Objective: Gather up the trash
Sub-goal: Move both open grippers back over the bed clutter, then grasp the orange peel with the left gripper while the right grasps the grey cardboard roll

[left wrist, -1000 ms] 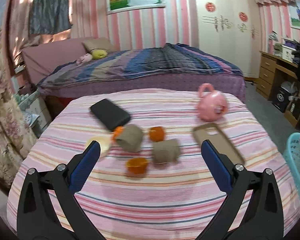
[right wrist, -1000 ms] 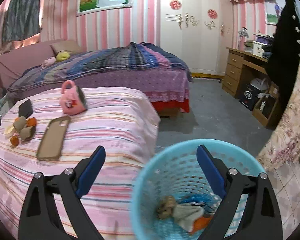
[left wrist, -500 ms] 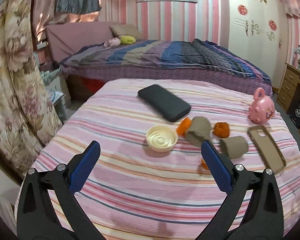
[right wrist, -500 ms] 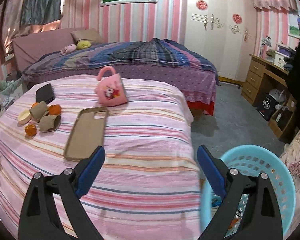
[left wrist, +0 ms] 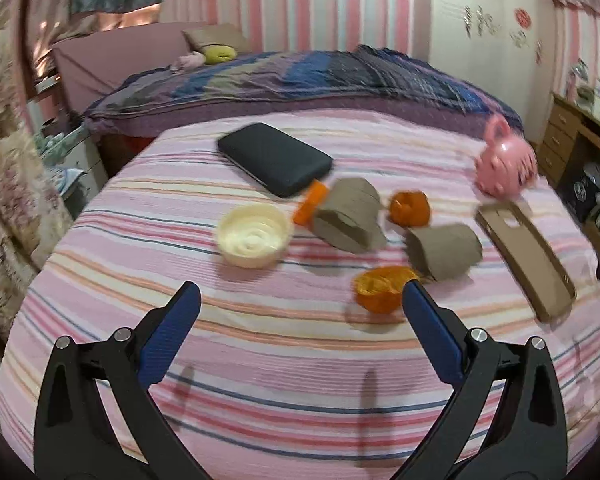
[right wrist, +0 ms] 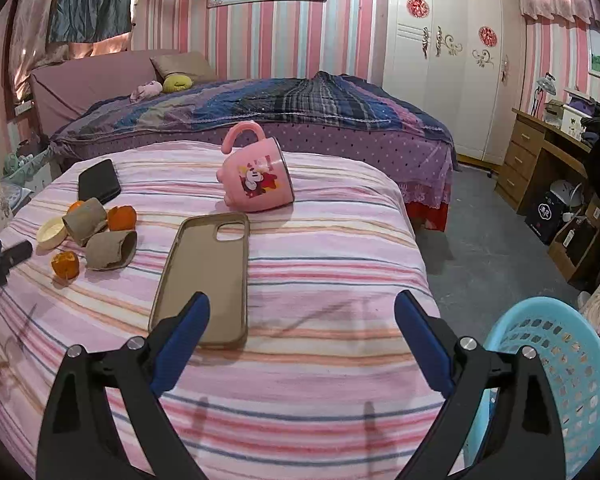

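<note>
On the striped bed cover (left wrist: 284, 344) lie two crushed brown paper cups (left wrist: 350, 216) (left wrist: 444, 252), several orange peel pieces (left wrist: 382, 288) (left wrist: 410, 208) and a cream lid (left wrist: 254, 234). My left gripper (left wrist: 300, 300) hangs open just in front of them, its right fingertip beside the nearest peel. The same trash shows in the right wrist view: cups (right wrist: 110, 250), peel (right wrist: 65, 264). My right gripper (right wrist: 302, 308) is open and empty over the bed's near edge, with the blue basket (right wrist: 560, 360) at its lower right.
A black phone (left wrist: 274, 158), a pink mug on its side (right wrist: 256, 180) and a tan phone case (right wrist: 206, 276) also lie on the cover. A second bed (right wrist: 260, 108) stands behind, a wooden desk (right wrist: 540, 152) at right, a floral curtain (left wrist: 8, 168) at left.
My left gripper has come closer to the trash pile, which now sits larger and more central. My right gripper has swung left from the basket toward the bed; the basket now sits at the right edge.
</note>
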The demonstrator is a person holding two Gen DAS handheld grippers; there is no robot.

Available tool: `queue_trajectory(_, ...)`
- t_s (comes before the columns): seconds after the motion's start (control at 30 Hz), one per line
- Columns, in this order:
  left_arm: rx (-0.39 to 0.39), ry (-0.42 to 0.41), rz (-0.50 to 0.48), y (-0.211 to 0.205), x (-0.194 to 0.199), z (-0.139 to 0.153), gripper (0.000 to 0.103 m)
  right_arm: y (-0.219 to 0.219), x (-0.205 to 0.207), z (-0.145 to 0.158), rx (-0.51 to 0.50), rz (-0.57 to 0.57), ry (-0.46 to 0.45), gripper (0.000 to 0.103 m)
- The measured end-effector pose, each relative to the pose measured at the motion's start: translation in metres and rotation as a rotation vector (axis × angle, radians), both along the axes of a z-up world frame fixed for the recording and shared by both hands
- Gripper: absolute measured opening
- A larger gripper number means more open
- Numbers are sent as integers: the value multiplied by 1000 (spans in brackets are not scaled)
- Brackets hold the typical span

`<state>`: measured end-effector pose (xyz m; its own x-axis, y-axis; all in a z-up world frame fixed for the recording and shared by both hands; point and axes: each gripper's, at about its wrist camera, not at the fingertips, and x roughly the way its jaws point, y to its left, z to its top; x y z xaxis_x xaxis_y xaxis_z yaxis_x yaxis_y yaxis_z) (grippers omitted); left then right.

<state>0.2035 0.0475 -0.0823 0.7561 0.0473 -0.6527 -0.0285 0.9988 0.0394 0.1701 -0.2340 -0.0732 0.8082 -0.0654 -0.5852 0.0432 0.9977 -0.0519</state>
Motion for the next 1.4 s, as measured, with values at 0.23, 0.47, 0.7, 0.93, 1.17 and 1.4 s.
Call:
queue_trajectory(0.23,-67,78,-48,-9,17,-12,88,-7,10,-5,-2,-20,29,92)
queue_trajectory(0.47,-92,144,-82,-22,30,-22,65,-8,18,-10,16,-34,35,92)
queue_trajectory(0.7,-97,131,-120,-27,28,-19,37,4,19,-10,7,-14,36,92)
queue_trajectory(0.93,-69,95,-104,-14,20,-12,33,31,22,-12,-2,48,43,92)
queue_trajectory(1.17,-5,34,-37,18,19,0,33,62,31,-13,48,130,69,92)
queue_trajectory(1.4,44,-23,43,58,21,15,33,107,50,-12,73,201,85,91)
